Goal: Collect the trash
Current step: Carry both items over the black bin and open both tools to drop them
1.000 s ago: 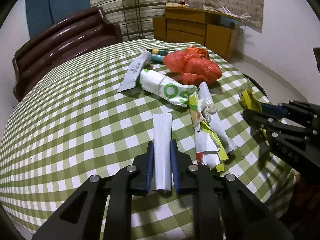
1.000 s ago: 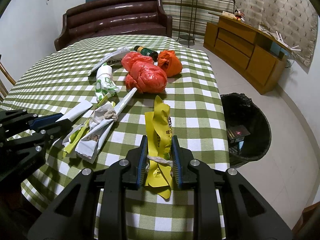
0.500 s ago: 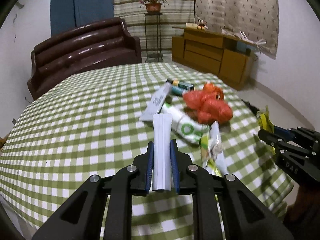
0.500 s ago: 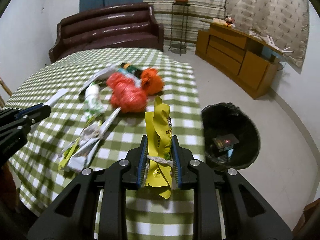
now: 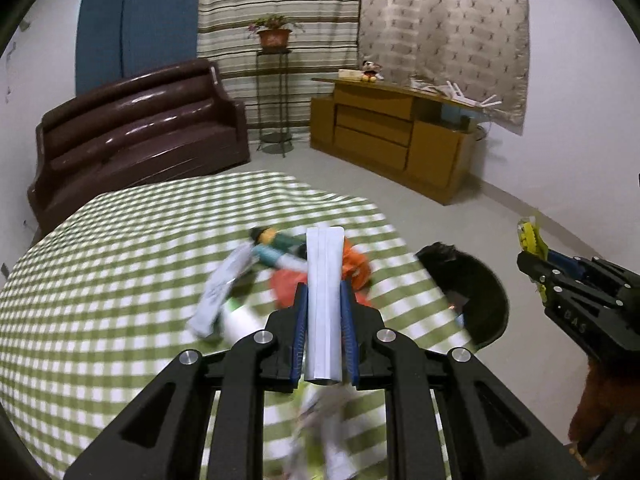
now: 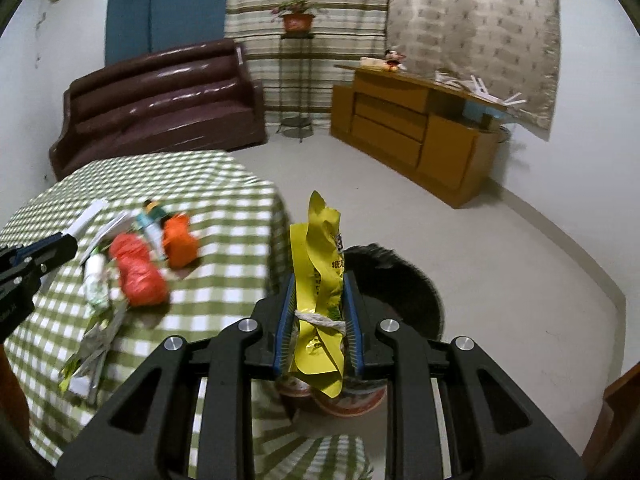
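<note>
My left gripper (image 5: 324, 292) is shut on a white folded paper strip (image 5: 324, 276), held above the green checked table (image 5: 100, 280). My right gripper (image 6: 318, 284) is shut on a yellow wrapper (image 6: 320, 264) tied with string, held above the black trash bin (image 6: 404, 284) beside the table. The bin also shows in the left wrist view (image 5: 472, 284), right of the table edge. Red and orange bags (image 6: 138, 272), a bottle (image 6: 154, 212) and other wrappers (image 6: 96, 344) lie on the table.
A brown sofa (image 5: 136, 132) stands behind the table. A wooden cabinet (image 5: 396, 136) and a plant stand (image 5: 274, 92) are against the far wall. Bare floor (image 6: 500, 260) lies right of the bin. The right gripper (image 5: 532, 264) shows at the right in the left wrist view.
Both grippers have lifted off the table with their trash and swung right. The right gripper now hangs over the bin; the left one is higher above the table.
</note>
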